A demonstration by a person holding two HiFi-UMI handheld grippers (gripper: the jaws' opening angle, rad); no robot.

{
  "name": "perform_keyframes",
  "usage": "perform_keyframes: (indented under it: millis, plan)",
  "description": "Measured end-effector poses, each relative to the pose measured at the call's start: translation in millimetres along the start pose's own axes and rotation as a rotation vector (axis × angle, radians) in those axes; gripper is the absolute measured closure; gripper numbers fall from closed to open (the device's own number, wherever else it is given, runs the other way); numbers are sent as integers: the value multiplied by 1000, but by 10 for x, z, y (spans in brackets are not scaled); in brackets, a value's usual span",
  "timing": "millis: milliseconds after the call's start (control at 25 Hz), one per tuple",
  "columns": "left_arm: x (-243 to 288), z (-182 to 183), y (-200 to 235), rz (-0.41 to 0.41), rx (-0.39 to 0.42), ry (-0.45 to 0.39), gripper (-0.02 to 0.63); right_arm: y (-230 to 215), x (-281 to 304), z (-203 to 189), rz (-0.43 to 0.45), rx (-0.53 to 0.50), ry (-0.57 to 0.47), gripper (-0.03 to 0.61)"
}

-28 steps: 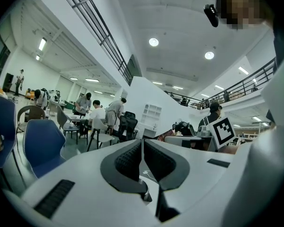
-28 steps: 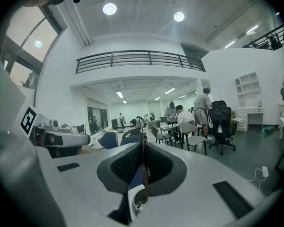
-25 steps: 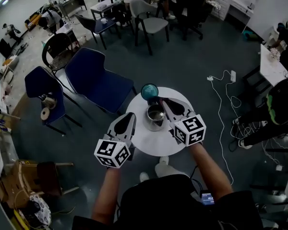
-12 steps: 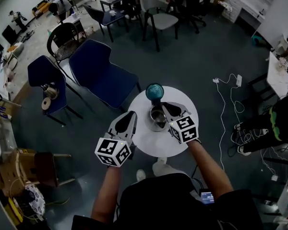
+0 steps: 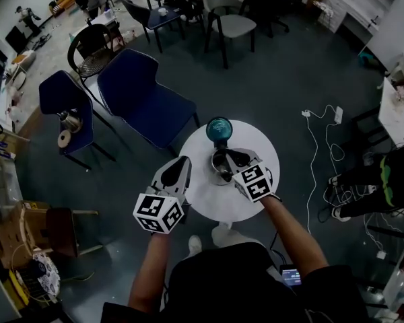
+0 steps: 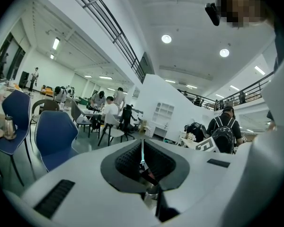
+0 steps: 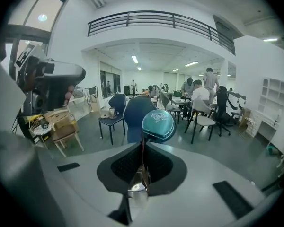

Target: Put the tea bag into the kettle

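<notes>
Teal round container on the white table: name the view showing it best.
The right gripper view: the teal round container sits large, its printed top facing the camera. The head view shows it small, from above; the left gripper view does not show it.

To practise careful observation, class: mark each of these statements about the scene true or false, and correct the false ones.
1. The table is round and white. True.
2. The teal tin stands on the floor beside the table. False: it stands on the table, just beyond the kettle.
3. The right gripper is nearer the kettle than the left gripper. True.
4. The left gripper's fingers are spread wide apart. False: they are together, with only a thin slit between them.
5. A blue chair stands beyond the table. True.
</notes>
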State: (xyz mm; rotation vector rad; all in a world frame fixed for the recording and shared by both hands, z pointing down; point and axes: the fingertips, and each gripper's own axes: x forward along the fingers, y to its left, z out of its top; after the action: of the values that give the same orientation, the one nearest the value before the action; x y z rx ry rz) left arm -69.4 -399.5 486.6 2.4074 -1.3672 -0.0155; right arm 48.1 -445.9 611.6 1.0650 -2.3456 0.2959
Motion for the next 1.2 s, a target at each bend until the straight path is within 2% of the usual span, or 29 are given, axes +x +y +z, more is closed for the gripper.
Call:
perform_keyframes:
  millis: [920,1200]
  plan:
    - [35,-67,249,36,-47,-3,597,103,388,-270,40,-59,105,541]
    - [37,-67,241,11,-68,-5,598,94,427,-333,38,-78,135,541]
